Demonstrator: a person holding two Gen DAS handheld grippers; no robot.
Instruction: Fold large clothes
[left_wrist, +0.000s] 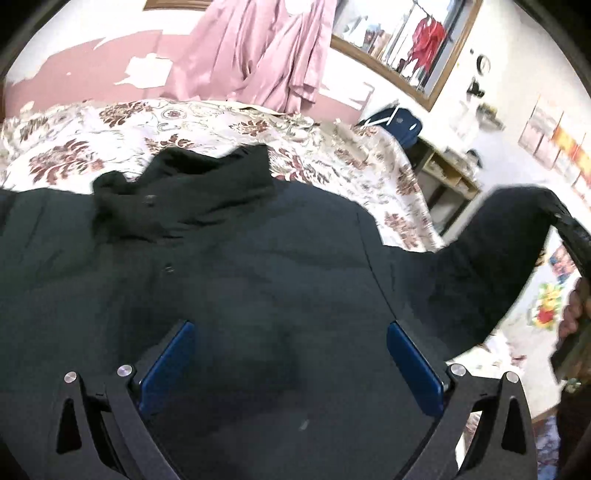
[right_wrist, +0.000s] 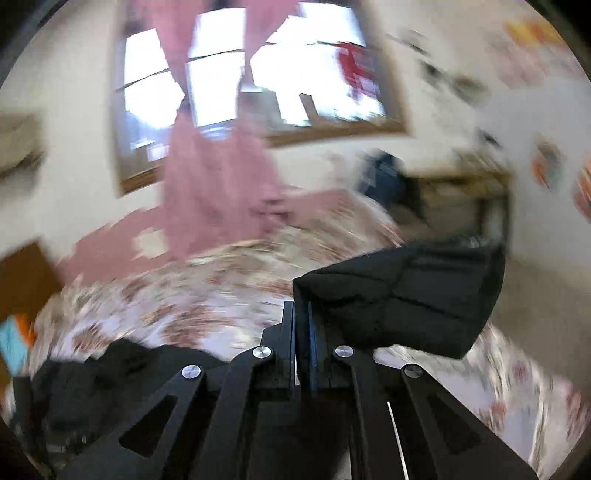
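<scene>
Left wrist view: close above jacket (left_wrist: 229, 266), tilted down, facing across bed (left_wrist: 110, 136) toward curtain (left_wrist: 258, 55) and window (left_wrist: 406, 44). Right wrist view: higher off bed (right_wrist: 177, 310), nearer level, blurred, facing same curtain (right_wrist: 214, 177) and window (right_wrist: 221, 85). Shared: bed, curtain, window, raised sleeve (left_wrist: 491, 266) (right_wrist: 406, 295).

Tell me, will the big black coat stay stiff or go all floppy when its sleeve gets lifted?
Probably floppy: the black coat sags where its sleeve hangs from the right tool. It looks puffy and quilted, so likely bulky, maybe heavyish. It shouldn't roll.
</scene>
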